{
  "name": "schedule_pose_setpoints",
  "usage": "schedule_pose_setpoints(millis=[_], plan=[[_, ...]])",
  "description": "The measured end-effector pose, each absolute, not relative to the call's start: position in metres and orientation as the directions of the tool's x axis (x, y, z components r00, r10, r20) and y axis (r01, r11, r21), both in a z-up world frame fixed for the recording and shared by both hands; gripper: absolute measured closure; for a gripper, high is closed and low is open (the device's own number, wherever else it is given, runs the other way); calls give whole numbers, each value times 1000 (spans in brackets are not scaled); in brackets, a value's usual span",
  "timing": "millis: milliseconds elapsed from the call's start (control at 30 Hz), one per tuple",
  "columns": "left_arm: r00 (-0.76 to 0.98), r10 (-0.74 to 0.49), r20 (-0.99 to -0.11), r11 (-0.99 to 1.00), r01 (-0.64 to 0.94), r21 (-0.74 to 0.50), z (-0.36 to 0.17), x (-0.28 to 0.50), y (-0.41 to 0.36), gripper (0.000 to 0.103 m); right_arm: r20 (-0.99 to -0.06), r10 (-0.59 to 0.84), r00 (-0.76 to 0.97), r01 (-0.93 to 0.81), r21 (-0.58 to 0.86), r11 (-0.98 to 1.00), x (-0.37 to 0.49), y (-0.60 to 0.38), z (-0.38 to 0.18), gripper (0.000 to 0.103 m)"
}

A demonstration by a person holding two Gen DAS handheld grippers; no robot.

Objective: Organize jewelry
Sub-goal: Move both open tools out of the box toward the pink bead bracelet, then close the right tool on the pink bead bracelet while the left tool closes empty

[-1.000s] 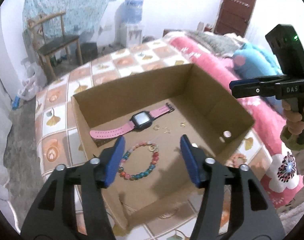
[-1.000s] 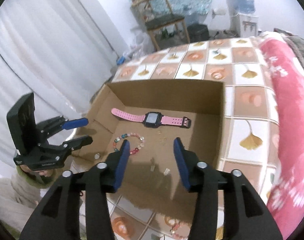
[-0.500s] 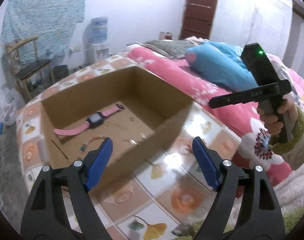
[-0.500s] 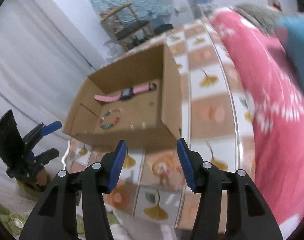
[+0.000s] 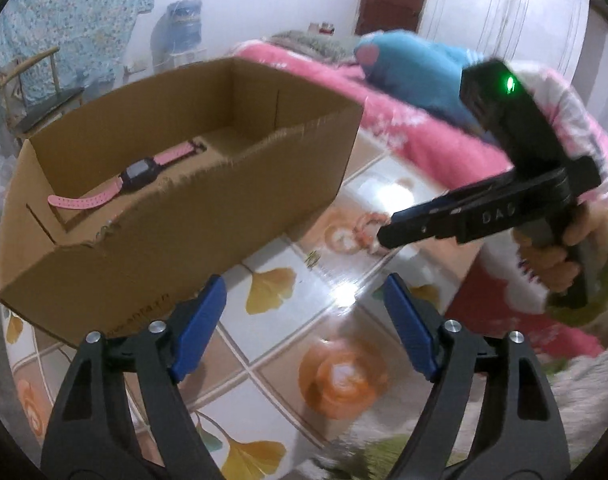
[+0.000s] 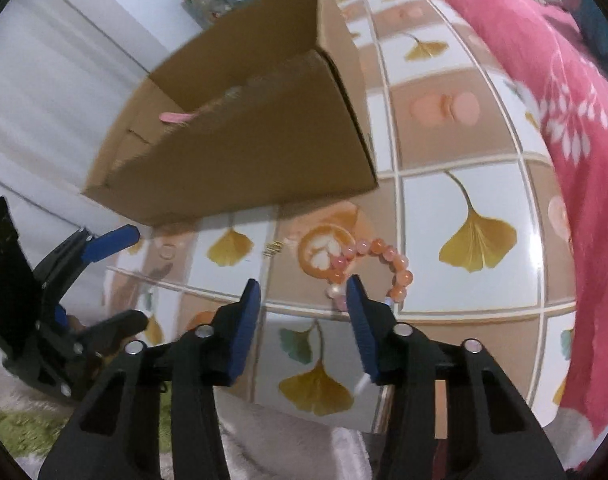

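Observation:
A cardboard box [image 5: 208, 208] sits on the patterned tablecloth and holds a pink watch [image 5: 124, 180]. The box also shows in the right wrist view [image 6: 264, 148], with the watch strap end [image 6: 174, 117] just visible. An orange-pink bead bracelet [image 6: 378, 262] lies on the cloth in front of the box, just ahead of my right fingertip; it also shows in the left wrist view [image 5: 364, 228]. A small gold piece [image 6: 273, 249] lies to its left. My right gripper [image 6: 302, 300] is open and empty, low over the cloth. My left gripper [image 5: 302, 300] is open and empty.
The table's tiled ginkgo-leaf cloth [image 6: 476, 236] stretches to the right. A pink floral bedspread [image 6: 544, 60] borders it. A blue cushion [image 5: 416, 68] lies on the bed. A green rug [image 6: 8, 428] lies below the table edge.
Both grippers have pulled back from over the box and dropped low toward the table's front. The right gripper now sits just before the bead bracelet on the cloth.

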State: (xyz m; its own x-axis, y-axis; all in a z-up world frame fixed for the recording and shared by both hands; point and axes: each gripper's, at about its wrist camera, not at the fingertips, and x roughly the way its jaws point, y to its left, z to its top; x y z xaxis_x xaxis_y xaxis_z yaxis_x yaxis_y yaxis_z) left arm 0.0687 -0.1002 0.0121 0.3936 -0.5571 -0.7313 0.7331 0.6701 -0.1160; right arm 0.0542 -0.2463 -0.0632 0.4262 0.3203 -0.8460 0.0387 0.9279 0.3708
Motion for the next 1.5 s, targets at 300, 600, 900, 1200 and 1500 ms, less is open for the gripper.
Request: schedule_pose_setpoints(millis=[300, 600, 900, 1200, 1500], plan=[[474, -467, -746, 642, 762, 83, -13, 65, -133, 42, -890, 162, 426, -12, 173, 985, 62, -218, -80, 76], [445, -478, -757, 608, 790, 81, -26, 78, -153, 62, -892, 116, 437, -14, 122, 992, 59, -215, -81, 93], [400, -484, -778, 614, 789, 24, -35, 97, -160, 77, -884, 139, 446, 2, 156, 988, 60, -220, -84, 93], [390, -484, -783, 604, 797, 23, -37, 101, -168, 82, -880, 152, 450, 6, 173, 985, 59, -230, -83, 93], [389, -456, -800, 607, 794, 41, -36, 98, -176, 101, -878, 154, 453, 6, 175, 984, 56, -233, -83, 93]])
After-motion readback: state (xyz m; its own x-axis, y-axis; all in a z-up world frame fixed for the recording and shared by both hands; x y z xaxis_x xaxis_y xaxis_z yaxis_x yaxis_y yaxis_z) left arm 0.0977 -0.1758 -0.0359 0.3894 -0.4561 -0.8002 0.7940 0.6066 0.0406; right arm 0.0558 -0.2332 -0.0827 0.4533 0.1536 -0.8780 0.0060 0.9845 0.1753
